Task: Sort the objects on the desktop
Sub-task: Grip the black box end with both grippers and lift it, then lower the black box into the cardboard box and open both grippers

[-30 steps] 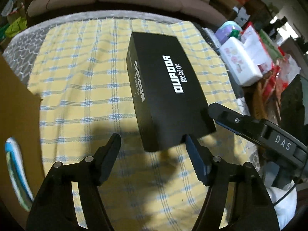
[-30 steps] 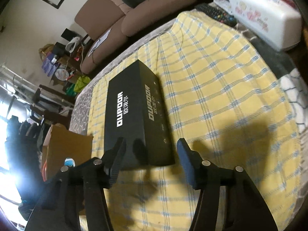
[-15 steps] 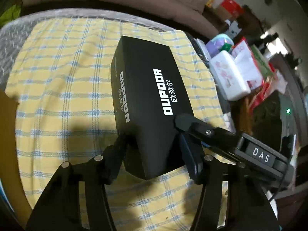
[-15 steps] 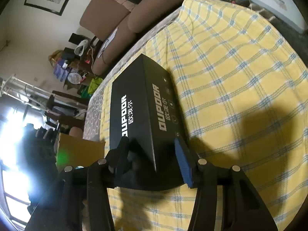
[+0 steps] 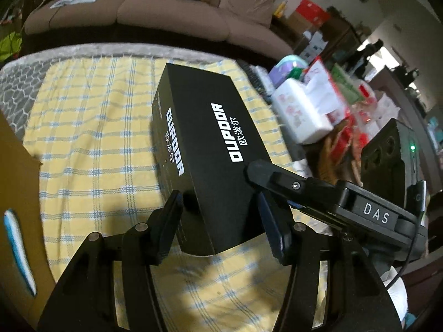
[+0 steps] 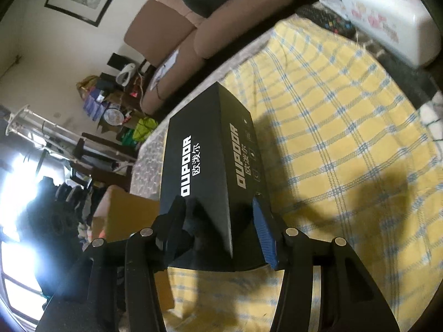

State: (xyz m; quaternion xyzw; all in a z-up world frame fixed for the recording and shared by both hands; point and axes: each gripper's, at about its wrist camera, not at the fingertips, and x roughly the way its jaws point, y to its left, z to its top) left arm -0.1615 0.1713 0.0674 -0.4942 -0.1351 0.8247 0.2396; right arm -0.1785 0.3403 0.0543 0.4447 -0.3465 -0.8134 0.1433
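A long black box marked OUPOOR (image 5: 210, 149) is raised and tilted over the yellow checked cloth (image 5: 91, 144). My left gripper (image 5: 221, 227) is shut on its near end, one finger on each long side. My right gripper (image 6: 221, 227) is shut on the same box (image 6: 210, 166) at that end; its black finger (image 5: 277, 174) reaches in from the right in the left wrist view.
A brown cardboard box (image 5: 16, 207) stands at the left edge of the cloth. A white tissue box (image 5: 301, 116), snack packets and a remote crowd the right side. A brown sofa (image 5: 166, 13) runs behind the table.
Both grippers moved in around the box's near end and shut on it. The box has come up off the cloth and now tilts.
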